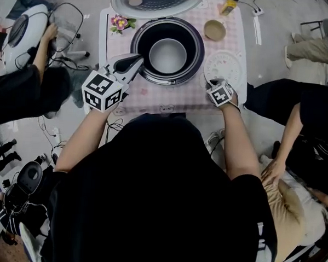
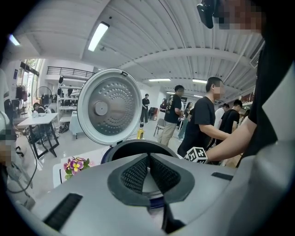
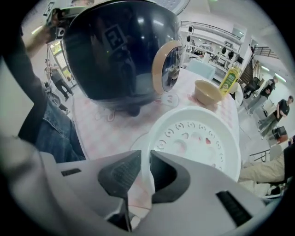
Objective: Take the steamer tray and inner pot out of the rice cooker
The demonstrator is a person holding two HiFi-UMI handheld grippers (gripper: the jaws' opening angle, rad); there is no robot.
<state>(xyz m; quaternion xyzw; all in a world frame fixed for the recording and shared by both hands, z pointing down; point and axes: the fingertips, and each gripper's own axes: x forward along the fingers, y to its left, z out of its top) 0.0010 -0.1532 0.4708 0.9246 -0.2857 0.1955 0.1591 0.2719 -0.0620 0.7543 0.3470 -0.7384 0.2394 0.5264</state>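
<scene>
Steamer tray (image 1: 223, 65) sits on the tabletop (image 1: 155, 95)!
Only its own view shows the right gripper (image 3: 145, 161) fingers loose astride the rim; left gripper (image 2: 148, 162) closed, empty; overhead, inner pot (image 1: 168, 55) in cooker (image 1: 138, 41).

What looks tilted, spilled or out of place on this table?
Nothing stands out. The white perforated steamer tray lies flat on the pink checked tablecloth, and the round silver inner pot sits level inside the dark rice cooker.

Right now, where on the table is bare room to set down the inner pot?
The bare cloth strip in front of the rice cooker, between the left gripper and right gripper, looks free but narrow. The right side is crowded: bowl, steamer tray. Flowers take the left back corner.
</scene>
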